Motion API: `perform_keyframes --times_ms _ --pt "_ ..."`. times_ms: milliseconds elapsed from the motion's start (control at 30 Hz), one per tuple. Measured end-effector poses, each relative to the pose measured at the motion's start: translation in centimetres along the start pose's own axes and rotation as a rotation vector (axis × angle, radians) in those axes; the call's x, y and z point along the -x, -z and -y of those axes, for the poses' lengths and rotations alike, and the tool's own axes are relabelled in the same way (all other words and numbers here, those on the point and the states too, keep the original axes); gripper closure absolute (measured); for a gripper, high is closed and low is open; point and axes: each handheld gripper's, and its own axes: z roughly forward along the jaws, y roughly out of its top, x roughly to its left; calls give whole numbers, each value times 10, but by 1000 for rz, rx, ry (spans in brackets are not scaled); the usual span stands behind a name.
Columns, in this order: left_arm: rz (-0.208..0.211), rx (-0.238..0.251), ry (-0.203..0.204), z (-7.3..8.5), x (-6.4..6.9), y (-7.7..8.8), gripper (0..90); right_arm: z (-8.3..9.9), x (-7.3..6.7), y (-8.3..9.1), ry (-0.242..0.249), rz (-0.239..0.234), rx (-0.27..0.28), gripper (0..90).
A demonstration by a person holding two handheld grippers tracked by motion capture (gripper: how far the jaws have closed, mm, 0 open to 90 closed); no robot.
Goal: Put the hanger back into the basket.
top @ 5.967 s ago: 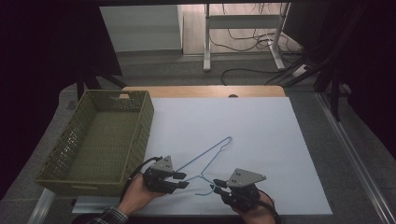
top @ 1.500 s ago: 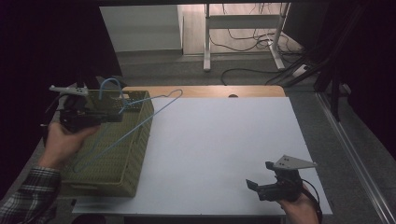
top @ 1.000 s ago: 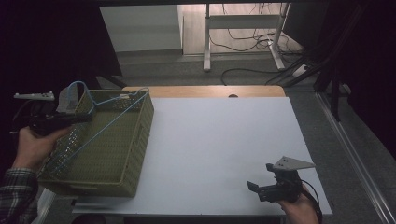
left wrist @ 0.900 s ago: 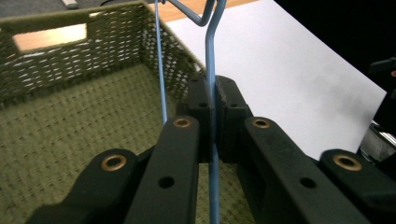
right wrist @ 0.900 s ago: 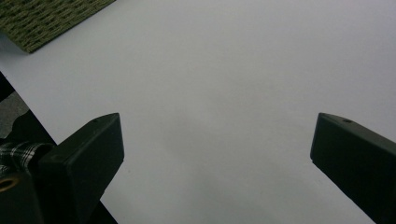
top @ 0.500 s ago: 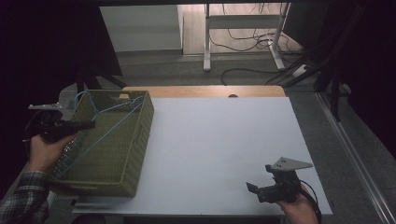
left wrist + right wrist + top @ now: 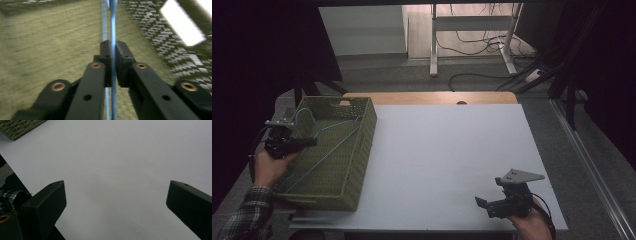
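Matte white table (image 7: 447,150); left gripper (image 7: 287,142) pinches thin blue wire hanger (image 7: 113,22) (over woven green basket (image 7: 357,150)); right gripper (image 7: 116,202) gapes wide, empty.

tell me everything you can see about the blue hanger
The blue hanger is a thin wire clothes hanger, light blue, with a curved hook and a triangular frame of straight rods. It lies slanted inside the green basket, hook end up near the left rim, long rods running toward the near corner. The left gripper is shut on its wire: in the left gripper view the wire runs between the pads.
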Motion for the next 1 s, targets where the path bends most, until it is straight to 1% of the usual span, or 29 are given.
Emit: perform_keyframes --times_ms 33,100,133,167,200,233,267,300,333,400,433,467,500,567,667,700,733,767,800,900,933,967,1000 --pt "-13 11 8 0 0 2 719 0 0 0 0 0 1 24" --pt "-39 29 25 2 1 9 616 0 0 1 0 2 6 24" --pt "-47 44 27 3 4 14 577 0 0 1 -1 3 7 24" --pt "-44 54 25 3 6 17 517 0 1 2 -2 4 9 24" --pt "-39 71 12 5 10 21 486 0 1 2 -2 6 9 24" --pt "-30 82 10 5 14 24 431 0 1 2 -2 7 14 24" --pt "-13 98 -5 6 20 29 389 -1 1 2 -2 7 14 24" --pt "-5 107 -14 7 24 31 357 -1 1 3 -1 8 17 23" --pt "9 119 -27 7 32 35 335 -1 1 3 0 9 18 24" --pt "38 141 -49 8 46 41 228 -1 1 4 -4 9 24 22" --pt "45 152 -55 8 52 42 186 -1 1 4 -13 3 33 19" --pt "49 176 -66 8 62 45 146 -1 2 4 -19 0 38 16" --pt "56 187 -71 9 68 46 96 -1 2 5 -24 -2 44 10" --pt "96 206 -85 11 85 48 68 -2 2 6 -30 -5 54 5" --pt "131 218 -116 15 108 48 36 -1 3 7 -33 0 61 2" --pt "135 215 -127 17 114 48 27 -1 3 8 -30 4 61 2" --pt "125 216 -136 20 122 47 18 -1 3 8 -30 7 62 1" --pt "127 215 -136 22 127 46 21 -1 4 8 -26 12 62 1" --pt "150 214 -140 26 134 43 21 -1 4 9 -22 15 63 1" --pt "186 221 -147 35 147 37 24 -1 5 11 -13 32 63 0" --pt "190 218 -157 40 153 34 23 -1 6 12 -11 37 65 0" --pt "185 219 -164 43 156 32 22 -1 7 13 -5 49 67 0" --pt "169 217 -180 48 161 29 21 -1 8 15 -2 57 68 0"
